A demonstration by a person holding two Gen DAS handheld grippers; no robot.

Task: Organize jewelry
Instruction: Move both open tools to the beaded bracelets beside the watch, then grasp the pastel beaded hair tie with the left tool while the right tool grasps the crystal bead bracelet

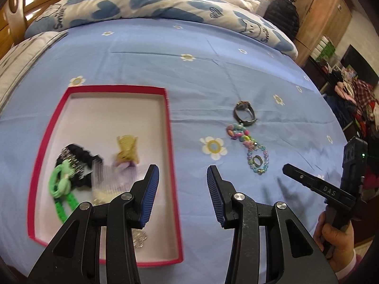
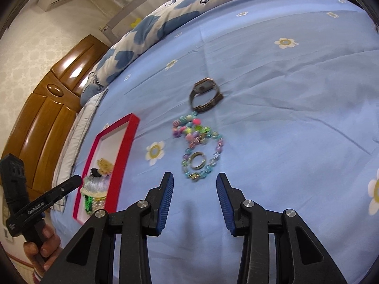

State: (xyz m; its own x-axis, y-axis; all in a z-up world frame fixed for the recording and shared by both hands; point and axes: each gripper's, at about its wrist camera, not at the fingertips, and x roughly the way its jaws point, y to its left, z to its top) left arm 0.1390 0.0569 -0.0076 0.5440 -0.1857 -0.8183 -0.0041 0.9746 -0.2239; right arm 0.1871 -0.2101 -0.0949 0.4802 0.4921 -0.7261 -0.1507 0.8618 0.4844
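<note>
A red-rimmed white box [image 1: 169, 123] lies on the blue bed sheet and holds a black scrunchie [image 1: 78, 158], a green hair tie [image 1: 60, 184], a yellow clip [image 1: 126, 150] and a clear comb [image 1: 111, 177]. To its right lie a brown watch [image 1: 245, 113], a colourful bead bracelet [image 1: 239, 133], a pastel bead bracelet [image 1: 259, 161] and a ring [image 1: 257, 160] inside it. My left gripper [image 1: 182, 189] is open and empty above the box's right edge. My right gripper [image 2: 194, 194] is open and empty just short of the ring [image 2: 197, 160] and pastel bracelet [image 2: 203, 156]; the watch [image 2: 205, 94] lies beyond.
A folded blue-and-white quilt [image 1: 151, 4] lies along the far side of the bed. A wooden headboard [image 2: 45, 108] stands on the left of the right wrist view. Cluttered furniture [image 1: 350, 90] stands off the bed's right side.
</note>
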